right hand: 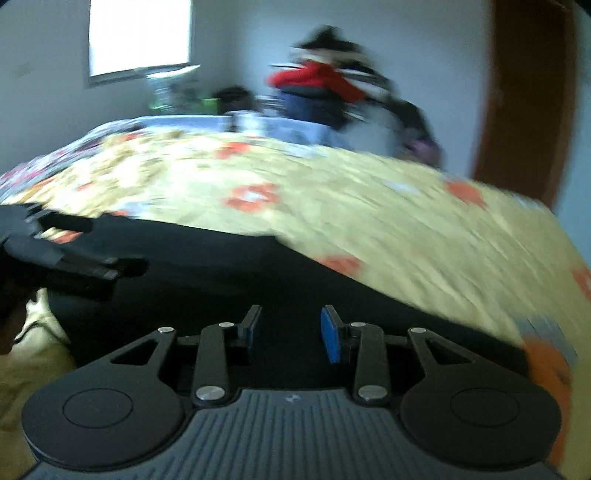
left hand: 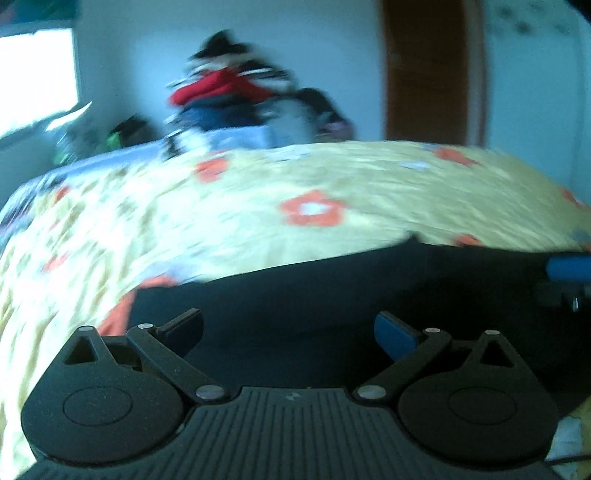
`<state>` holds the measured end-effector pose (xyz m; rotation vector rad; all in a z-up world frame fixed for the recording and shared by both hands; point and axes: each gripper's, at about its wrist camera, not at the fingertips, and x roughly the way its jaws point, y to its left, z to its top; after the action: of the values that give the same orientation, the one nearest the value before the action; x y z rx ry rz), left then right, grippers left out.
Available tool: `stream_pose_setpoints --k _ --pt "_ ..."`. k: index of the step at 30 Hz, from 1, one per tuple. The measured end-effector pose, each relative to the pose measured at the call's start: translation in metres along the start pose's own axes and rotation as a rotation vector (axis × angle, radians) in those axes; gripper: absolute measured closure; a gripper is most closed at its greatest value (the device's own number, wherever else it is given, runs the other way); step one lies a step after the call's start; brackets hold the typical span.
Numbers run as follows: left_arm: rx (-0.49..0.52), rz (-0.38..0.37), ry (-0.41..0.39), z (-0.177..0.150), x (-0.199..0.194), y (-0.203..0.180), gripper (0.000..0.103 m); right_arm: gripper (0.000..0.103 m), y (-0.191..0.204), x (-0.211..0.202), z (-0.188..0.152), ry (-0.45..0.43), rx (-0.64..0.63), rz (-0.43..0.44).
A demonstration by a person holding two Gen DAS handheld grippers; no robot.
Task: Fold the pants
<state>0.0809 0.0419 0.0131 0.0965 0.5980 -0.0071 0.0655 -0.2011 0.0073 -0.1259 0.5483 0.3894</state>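
Note:
Black pants (left hand: 332,280) lie flat on the near part of a bed with a yellow flowered cover (left hand: 295,192). My left gripper (left hand: 288,328) is open wide just above the pants, holding nothing. My right gripper (right hand: 290,328) is open with a narrower gap, over the pants (right hand: 221,266), holding nothing. The right gripper's blue pad shows at the right edge of the left wrist view (left hand: 569,267). The left gripper shows at the left of the right wrist view (right hand: 74,254). Both views are blurred.
A pile of clothes, red on top (left hand: 229,92), sits at the far end of the bed. A brown door (left hand: 428,70) stands behind on the right, a bright window (right hand: 140,33) on the left wall.

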Motion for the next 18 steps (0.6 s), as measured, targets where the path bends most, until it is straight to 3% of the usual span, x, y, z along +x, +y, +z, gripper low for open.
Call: stream_pose_setpoints --k 9,12,15,18 --pt "-0.363 0.089 0.087 -0.018 -0.026 0.138 0.003 0.069 0.149 0.042 0.029 -0.019 -0.411 0.221" --pt "-0.46 0.049 0.117 -0.027 -0.034 0.167 0.003 0.068 0.19 0.051 0.027 -0.023 -0.512 0.263" --pt "-0.52 -0.012 0.14 -0.033 -0.035 0.179 0.003 0.05 0.219 0.059 0.022 -0.017 -0.566 0.292" --pt "-0.574 -0.097 0.163 -0.039 -0.031 0.185 0.003 0.048 0.24 0.065 0.012 -0.022 -0.643 0.263"
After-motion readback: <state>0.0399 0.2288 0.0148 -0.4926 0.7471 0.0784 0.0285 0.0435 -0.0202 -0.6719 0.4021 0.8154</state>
